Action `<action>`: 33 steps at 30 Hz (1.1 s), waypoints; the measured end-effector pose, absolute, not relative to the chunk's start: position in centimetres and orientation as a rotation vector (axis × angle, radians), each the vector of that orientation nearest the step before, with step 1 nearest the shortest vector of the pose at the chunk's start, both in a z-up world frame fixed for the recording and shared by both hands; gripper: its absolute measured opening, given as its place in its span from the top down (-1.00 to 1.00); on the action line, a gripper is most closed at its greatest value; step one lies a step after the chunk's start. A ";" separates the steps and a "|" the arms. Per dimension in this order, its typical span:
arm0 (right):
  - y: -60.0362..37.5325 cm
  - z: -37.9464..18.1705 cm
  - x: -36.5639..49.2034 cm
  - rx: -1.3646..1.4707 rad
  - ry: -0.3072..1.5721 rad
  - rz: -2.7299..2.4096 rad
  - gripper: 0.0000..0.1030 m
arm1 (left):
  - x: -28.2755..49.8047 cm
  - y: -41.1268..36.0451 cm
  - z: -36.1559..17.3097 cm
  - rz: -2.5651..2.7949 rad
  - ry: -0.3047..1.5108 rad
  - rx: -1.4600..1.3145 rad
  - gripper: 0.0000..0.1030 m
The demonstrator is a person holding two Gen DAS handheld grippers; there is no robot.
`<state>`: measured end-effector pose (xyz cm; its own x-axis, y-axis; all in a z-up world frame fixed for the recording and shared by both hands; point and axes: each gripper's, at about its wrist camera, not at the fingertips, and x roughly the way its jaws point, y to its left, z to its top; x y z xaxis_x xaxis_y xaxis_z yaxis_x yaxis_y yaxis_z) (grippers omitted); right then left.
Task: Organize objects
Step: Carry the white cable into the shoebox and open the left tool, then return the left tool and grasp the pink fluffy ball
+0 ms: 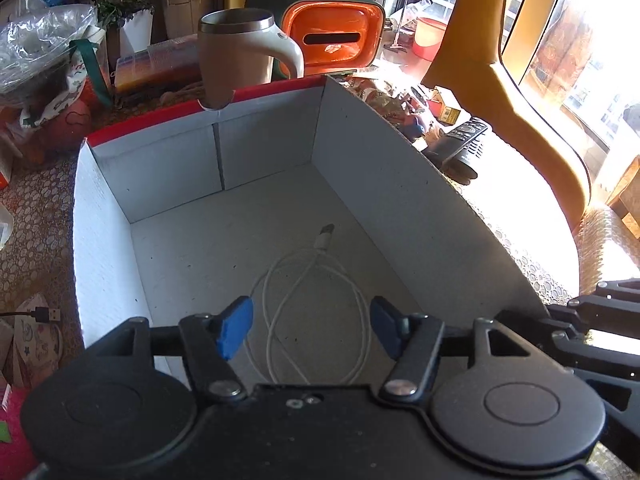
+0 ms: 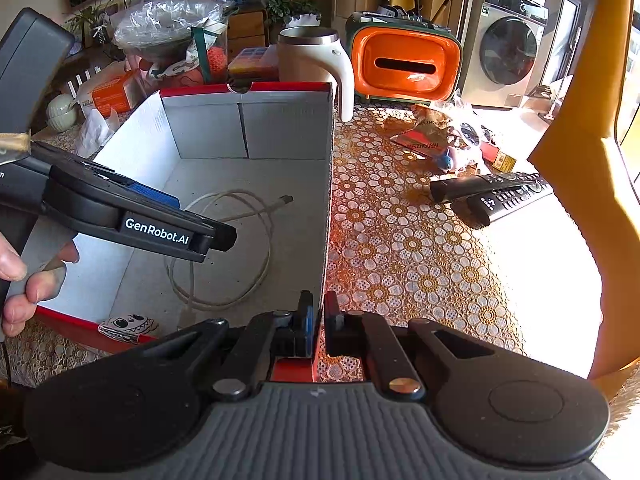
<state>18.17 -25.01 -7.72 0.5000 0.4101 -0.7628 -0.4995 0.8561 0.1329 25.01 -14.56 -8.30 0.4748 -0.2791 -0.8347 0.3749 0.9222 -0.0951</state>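
Hiding box wall (image 2: 325,216), right hand-held gripper (image 2: 318,324)

Harsh blown-out window (image 1: 592,40) glare from the right, fisheye-warped edges.

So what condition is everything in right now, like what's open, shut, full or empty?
Box: open-topped, holding just a cable.
Cable: loosely coiled on the box floor.
Left gripper: jaws open, holding nothing, over the box.
Right gripper: jaws shut on the box wall.
Mug: upright, no lid, behind the box.
Remote: lying flat on the tablecloth.
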 end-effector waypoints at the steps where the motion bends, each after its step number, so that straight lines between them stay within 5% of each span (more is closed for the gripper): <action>1: -25.0 -7.7 18.2 -0.110 0.892 0.551 0.90 | 24.9 -14.5 -8.1 -0.400 0.995 0.103 -0.23; 16: -24.7 -7.7 18.0 -0.126 0.900 0.538 0.90 | 20.2 -8.4 -2.7 -0.346 0.847 0.079 -0.29; 27: -24.5 -7.5 18.1 -0.133 0.915 0.530 0.90 | 17.9 -2.0 -0.9 -0.224 0.789 0.061 -0.96; 33: -24.3 -7.5 18.1 -0.137 0.925 0.525 0.90 | 17.5 0.2 -2.4 -0.152 0.825 0.072 -0.97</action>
